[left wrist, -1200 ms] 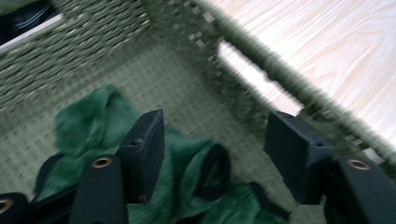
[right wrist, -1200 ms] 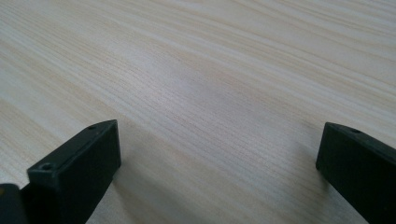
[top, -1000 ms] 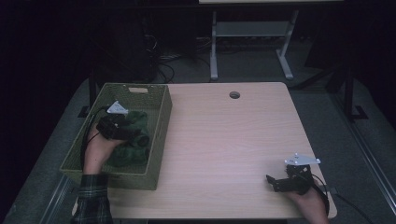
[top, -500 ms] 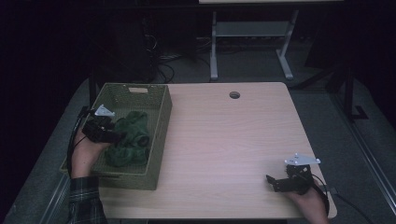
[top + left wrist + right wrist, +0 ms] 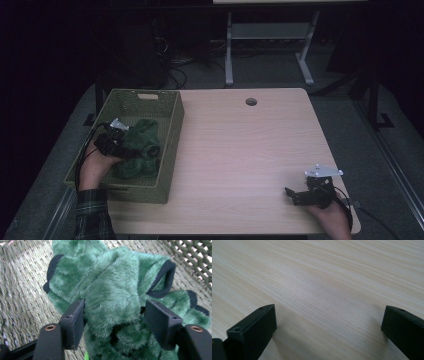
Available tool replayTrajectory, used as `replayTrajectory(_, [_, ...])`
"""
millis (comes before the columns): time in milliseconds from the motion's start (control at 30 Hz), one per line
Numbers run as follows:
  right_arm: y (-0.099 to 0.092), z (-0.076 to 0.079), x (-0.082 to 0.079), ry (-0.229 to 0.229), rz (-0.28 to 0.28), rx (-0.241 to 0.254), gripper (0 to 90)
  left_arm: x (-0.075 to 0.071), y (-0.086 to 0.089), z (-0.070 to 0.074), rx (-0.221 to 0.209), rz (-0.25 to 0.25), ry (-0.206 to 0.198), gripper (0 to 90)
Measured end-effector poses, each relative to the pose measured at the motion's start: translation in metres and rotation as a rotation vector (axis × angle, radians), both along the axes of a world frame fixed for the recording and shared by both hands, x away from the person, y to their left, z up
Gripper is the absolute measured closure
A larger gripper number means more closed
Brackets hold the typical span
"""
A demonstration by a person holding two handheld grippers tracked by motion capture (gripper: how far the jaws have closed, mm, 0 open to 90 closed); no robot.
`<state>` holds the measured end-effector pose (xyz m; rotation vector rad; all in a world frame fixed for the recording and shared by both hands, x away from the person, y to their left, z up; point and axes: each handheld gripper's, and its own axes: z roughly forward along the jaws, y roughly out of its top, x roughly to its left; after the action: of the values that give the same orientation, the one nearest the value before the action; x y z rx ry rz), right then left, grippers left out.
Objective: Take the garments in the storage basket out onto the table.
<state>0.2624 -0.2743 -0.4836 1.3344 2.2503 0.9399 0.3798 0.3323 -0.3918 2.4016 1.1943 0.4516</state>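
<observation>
My left gripper (image 5: 131, 145) is down inside the green woven basket (image 5: 172, 130), at its near-left part, with my left hand (image 5: 95, 167) over the basket's left wall. Between its jaws sits a bunched fold of the green plush cloth (image 5: 112, 287); the left pad (image 5: 73, 322) presses into the fur, while the right pad (image 5: 160, 325) lies at the fold's edge, and I cannot tell whether it presses or merely touches. The jaws stand at a middling width and have just been moving a little, wider and then slightly closer. The cloth, trimmed with dark edging, lies heaped on the basket's woven floor, toward its near half. The basket stands on the left end of the wooden table (image 5: 250, 150). My right gripper (image 5: 292, 195) rests well away from the basket, at the table's near-right corner, jaws spread wide over bare wood with nothing between them.
</observation>
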Motion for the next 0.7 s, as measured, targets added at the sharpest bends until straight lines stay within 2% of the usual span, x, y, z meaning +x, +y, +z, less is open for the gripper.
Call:
replayTrajectory(100, [0.0, 0.0, 0.0, 0.0, 0.0, 0.0, 0.0, 0.0, 0.003, -0.002, -0.004, 0.004, 0.007, 41.8])
replayTrajectory(233, [0.0, 0.0, 0.0, 0.0, 0.0, 0.0, 0.0, 0.001, 0.006, -0.004, -0.019, 0.011, 0.026, 54.4])
replayTrajectory(267, [0.0, 0.0, 0.0, 0.0, 0.0, 0.0, 0.0, 0.002, 0.006, -0.005, -0.021, 0.012, 0.032, 54.4])
replayTrajectory(333, [0.0, 0.0, 0.0, 0.0, 0.0, 0.0, 0.0, 0.002, 0.007, -0.006, -0.044, 0.023, 0.048, 61.4])
replayTrajectory(367, [0.0, 0.0, 0.0, 0.0, 0.0, 0.0, 0.0, 0.002, 0.007, -0.005, -0.053, 0.034, 0.061, 68.3])
replayTrajectory(400, [0.0, 0.0, 0.0, 0.0, 0.0, 0.0, 0.0, 0.002, 0.007, -0.005, -0.053, 0.034, 0.061, 70.3])
replayTrajectory(433, [0.0, 0.0, 0.0, 0.0, 0.0, 0.0, 0.0, 0.002, 0.008, -0.004, -0.071, 0.036, 0.07, 72.6])
replayTrajectory(567, [0.0, 0.0, 0.0, 0.0, 0.0, 0.0, 0.0, 0.0, 0.01, 0.001, -0.103, 0.046, 0.056, 74.2])
replayTrajectory(600, [0.0, 0.0, 0.0, 0.0, 0.0, 0.0, 0.0, -0.001, 0.011, 0.004, -0.13, 0.052, 0.045, 74.2])
replayTrajectory(700, [0.0, 0.0, 0.0, 0.0, 0.0, 0.0, 0.0, -0.003, 0.012, 0.008, -0.162, 0.046, 0.037, 74.2])
